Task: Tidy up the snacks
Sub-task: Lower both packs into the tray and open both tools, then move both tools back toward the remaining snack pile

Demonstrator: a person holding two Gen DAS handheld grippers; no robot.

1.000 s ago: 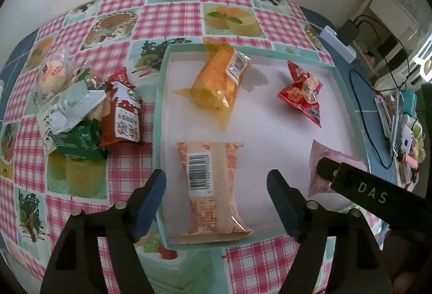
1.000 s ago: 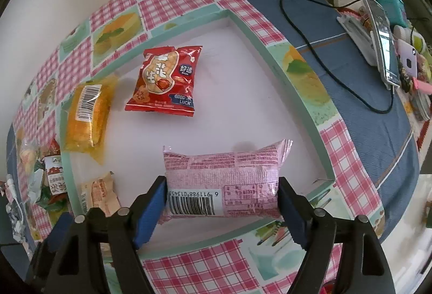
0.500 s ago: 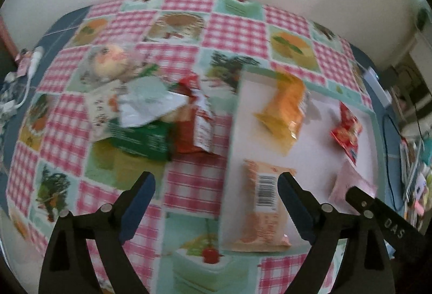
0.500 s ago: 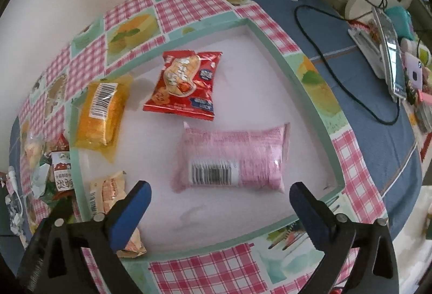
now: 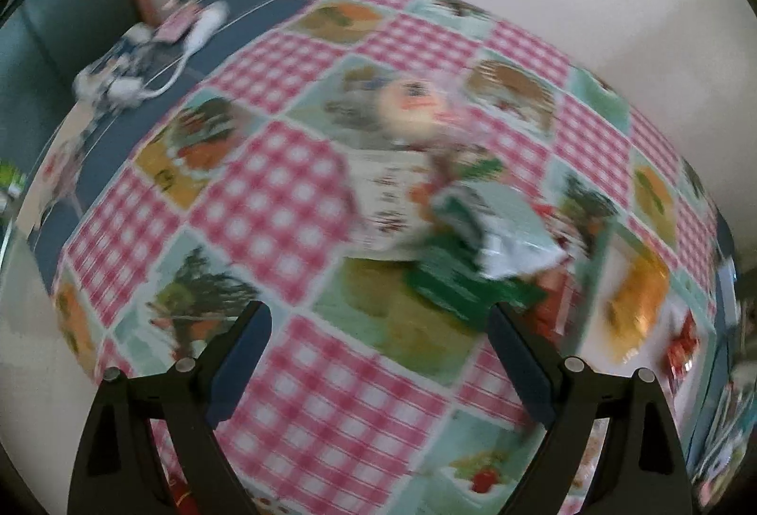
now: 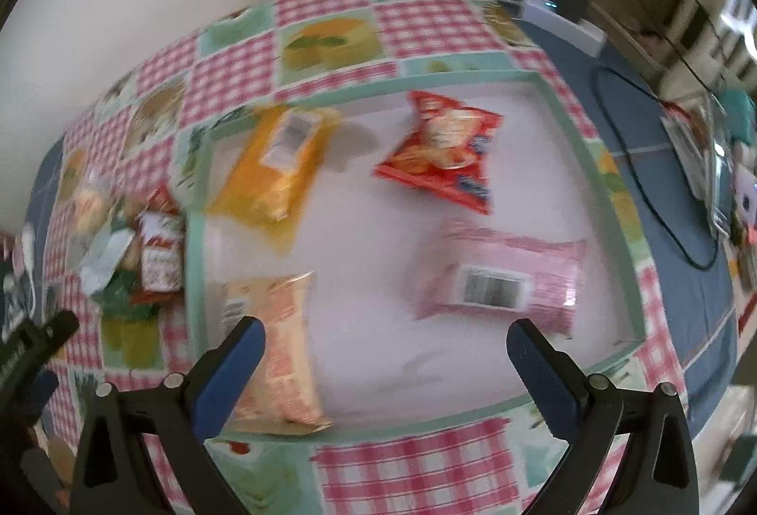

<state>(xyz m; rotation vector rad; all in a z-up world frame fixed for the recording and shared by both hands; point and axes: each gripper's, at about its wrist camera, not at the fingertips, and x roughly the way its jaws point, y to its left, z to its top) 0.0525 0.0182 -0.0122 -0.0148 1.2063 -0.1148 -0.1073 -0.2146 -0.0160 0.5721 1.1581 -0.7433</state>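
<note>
A white tray with a green rim [image 6: 610, 193] holds several snacks: a pink packet [image 6: 501, 278], a red packet [image 6: 444, 146], a yellow packet [image 6: 279, 165] and a pale orange packet [image 6: 279, 354]. My right gripper [image 6: 385, 354] hangs open above the tray's near side with nothing between its fingers. A pile of loose snacks [image 5: 454, 203] lies on the checked cloth left of the tray, seen blurred in the left wrist view; the same pile [image 6: 127, 250] shows in the right wrist view. My left gripper [image 5: 378, 354] is open and empty above the cloth, just short of the pile.
A white power strip [image 6: 563, 23], black cables [image 6: 653, 203] and small items lie on the blue cloth to the right of the tray. More white cables [image 5: 142, 56] lie at the table's far left. A pale wall runs behind the table.
My right gripper let go of the pink packet, opened wide and drew back from it. My left gripper opened wider and swung left from over the pale orange packet towards the loose pile.
</note>
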